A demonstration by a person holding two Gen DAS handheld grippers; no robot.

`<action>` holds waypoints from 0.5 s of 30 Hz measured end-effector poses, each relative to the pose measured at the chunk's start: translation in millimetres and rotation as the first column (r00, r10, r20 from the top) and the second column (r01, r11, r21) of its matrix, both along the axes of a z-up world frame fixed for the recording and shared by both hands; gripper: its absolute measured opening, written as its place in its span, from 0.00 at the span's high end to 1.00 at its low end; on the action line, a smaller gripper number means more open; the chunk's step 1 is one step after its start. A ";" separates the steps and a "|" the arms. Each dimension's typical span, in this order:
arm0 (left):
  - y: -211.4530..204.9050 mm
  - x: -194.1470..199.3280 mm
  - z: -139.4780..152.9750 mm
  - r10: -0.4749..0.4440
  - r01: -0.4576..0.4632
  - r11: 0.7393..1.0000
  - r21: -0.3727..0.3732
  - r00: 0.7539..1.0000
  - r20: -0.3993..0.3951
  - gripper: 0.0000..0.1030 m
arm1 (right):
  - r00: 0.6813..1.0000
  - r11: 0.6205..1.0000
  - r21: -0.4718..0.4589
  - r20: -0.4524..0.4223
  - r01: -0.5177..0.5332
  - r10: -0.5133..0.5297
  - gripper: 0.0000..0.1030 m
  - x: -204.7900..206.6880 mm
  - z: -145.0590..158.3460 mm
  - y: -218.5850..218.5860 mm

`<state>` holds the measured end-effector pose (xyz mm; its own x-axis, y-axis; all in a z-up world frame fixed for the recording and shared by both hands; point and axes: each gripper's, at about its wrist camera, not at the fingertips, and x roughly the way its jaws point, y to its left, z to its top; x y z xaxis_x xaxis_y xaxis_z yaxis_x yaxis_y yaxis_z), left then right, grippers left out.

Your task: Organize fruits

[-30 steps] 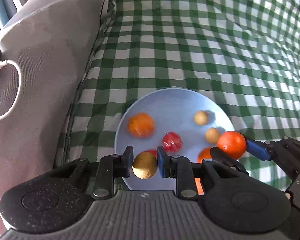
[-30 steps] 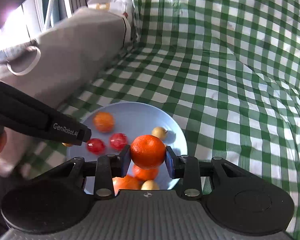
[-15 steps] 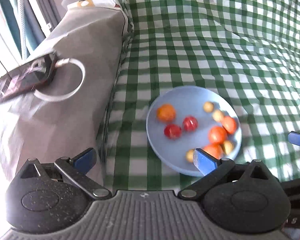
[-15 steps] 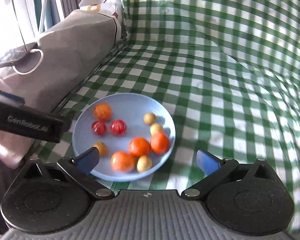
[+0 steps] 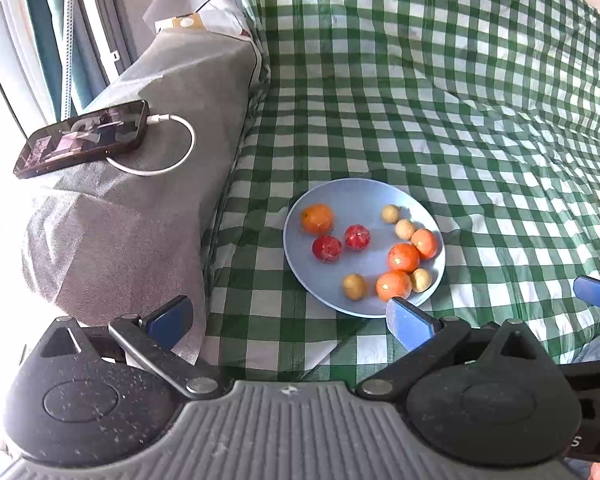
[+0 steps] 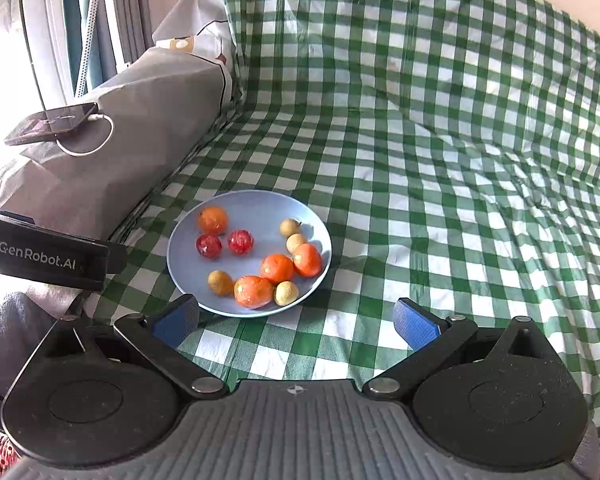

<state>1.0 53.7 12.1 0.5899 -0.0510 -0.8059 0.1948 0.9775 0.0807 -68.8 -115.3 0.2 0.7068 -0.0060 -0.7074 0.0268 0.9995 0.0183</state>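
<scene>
A green-and-white checked cloth (image 6: pixel 440 168) covers the whole surface and rises at the back; what lies under it is hidden. On it sits the light blue plate (image 6: pixel 260 204), the landmark here, its near rim partly cut off by the grippers' blue pads in both views. Left of the plate stands a grey fabric-covered bulk (image 5: pixel 140 208), its nature hard to make out, carrying a phone (image 5: pixel 82 138) with a white cable (image 5: pixel 168 148) looped beside it.

All the fruit lies on the plate: four oranges (image 6: pixel 277 268), three clustered at the plate's right front and one alone at its back left; two red fruits (image 6: pixel 240 241) side by side near the middle; four small tan fruits (image 6: pixel 220 282), too small to identify.

The left gripper (image 5: pixel 288 320) and right gripper (image 6: pixel 296 320) hover in front of the plate, jaws spread wide, holding nothing.
</scene>
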 end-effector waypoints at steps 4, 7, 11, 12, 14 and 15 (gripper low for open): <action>-0.8 -5.9 3.5 -0.006 0.006 1.000 -0.006 1.000 0.004 0.00 | 1.000 1.000 -0.005 0.010 0.001 -0.001 0.01 -3.2 4.0 1.5; -0.7 -7.9 4.0 -0.005 0.005 1.000 -0.007 1.000 -0.002 0.00 | 1.000 1.000 -0.007 0.014 0.000 0.000 0.01 -4.9 5.2 2.3; -1.0 -8.0 2.6 -0.005 0.005 1.000 -0.001 1.000 -0.009 0.00 | 1.000 1.000 -0.005 0.009 0.002 -0.002 0.01 -6.4 5.1 2.3; -0.8 -8.2 2.6 -0.004 0.004 1.000 0.000 1.000 -0.008 0.00 | 1.000 1.000 -0.005 0.010 0.002 -0.002 0.01 -6.7 5.4 2.4; -1.0 -8.5 2.5 -0.004 0.004 1.000 0.001 1.000 -0.008 0.00 | 1.000 1.000 -0.005 0.010 0.002 -0.002 0.01 -6.7 5.3 2.4; -1.0 -8.6 2.5 -0.003 0.003 1.000 0.001 1.000 -0.010 0.00 | 1.000 1.000 -0.005 0.011 0.001 -0.001 0.01 -7.0 5.4 2.4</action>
<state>-7.6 52.7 14.7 0.5821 -0.0518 -0.8115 0.1985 0.9768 0.0801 -75.8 -112.9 5.7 0.7145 -0.0105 -0.6995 0.0278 0.9995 0.0134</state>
